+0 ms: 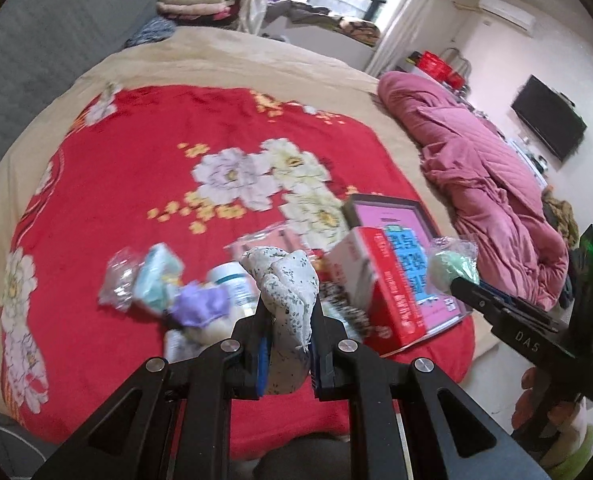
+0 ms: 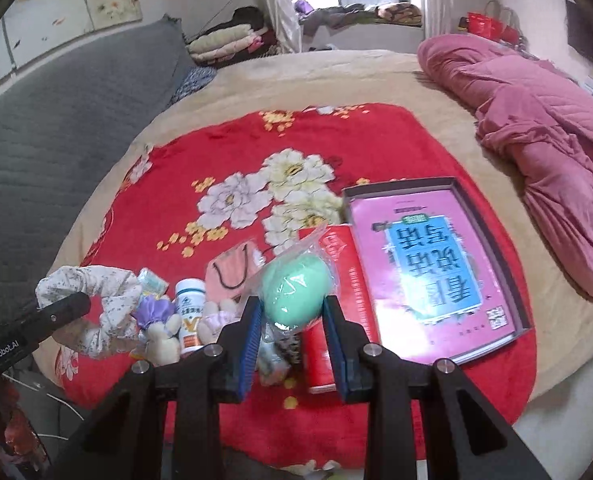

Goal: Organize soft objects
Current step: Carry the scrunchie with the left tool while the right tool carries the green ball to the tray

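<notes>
Two grips: left fingers (image 1: 286, 316) pinch scrunchie (image 1: 284, 280); right fingers (image 2: 292, 320) clasp bagged sponge (image 2: 294, 294).
Risk: slick bag (image 2: 272, 268), lower centre, slips free.

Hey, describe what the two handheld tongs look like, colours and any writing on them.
Both tongs are black, angular frames with silver round bolts at the joints and blue ribbed pads inside the fingers. The left tongs carry white "GenRobot.AI" lettering on the side, seen from the right wrist. The right tongs show "DAS" lettering and a green light on the body, seen from the left wrist.
</notes>
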`<state>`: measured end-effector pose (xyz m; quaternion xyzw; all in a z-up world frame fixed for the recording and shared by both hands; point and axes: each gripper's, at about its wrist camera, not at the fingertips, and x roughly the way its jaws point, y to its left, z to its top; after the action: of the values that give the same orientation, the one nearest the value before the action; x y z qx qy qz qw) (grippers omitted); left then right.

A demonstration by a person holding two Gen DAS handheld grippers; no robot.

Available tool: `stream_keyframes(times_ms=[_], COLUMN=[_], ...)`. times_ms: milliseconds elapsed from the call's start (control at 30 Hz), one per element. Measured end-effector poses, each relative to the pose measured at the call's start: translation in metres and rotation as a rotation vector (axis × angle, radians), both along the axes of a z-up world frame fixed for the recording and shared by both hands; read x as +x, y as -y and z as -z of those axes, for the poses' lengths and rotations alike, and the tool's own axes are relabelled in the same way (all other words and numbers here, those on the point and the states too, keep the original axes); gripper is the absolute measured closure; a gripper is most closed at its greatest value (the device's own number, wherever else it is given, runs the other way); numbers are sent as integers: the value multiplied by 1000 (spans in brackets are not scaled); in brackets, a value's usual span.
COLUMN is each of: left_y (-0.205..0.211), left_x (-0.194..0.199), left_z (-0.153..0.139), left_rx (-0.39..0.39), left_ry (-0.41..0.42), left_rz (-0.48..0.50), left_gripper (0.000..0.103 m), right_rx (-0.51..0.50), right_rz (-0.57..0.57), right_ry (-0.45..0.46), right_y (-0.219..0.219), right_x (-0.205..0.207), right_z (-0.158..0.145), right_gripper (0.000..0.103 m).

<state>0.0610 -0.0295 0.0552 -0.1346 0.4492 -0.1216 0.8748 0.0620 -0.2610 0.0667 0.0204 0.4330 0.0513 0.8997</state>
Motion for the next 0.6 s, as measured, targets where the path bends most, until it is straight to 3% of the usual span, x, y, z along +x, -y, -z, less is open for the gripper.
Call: stream_keyframes(times_ms=[367,600], left_y=[101,169], left_x=[24,42], left_z=[-24,-14], left_rx=[8,27], left_ry=[30,-6], left_rz=[149,251], left_gripper=[88,88], right_rx=[10,3], right_rz=[101,162], right_ry=[34,6], right_y=[75,127], right_x=[-6,-2], right_z=[-12,-2], right_gripper=[72,72])
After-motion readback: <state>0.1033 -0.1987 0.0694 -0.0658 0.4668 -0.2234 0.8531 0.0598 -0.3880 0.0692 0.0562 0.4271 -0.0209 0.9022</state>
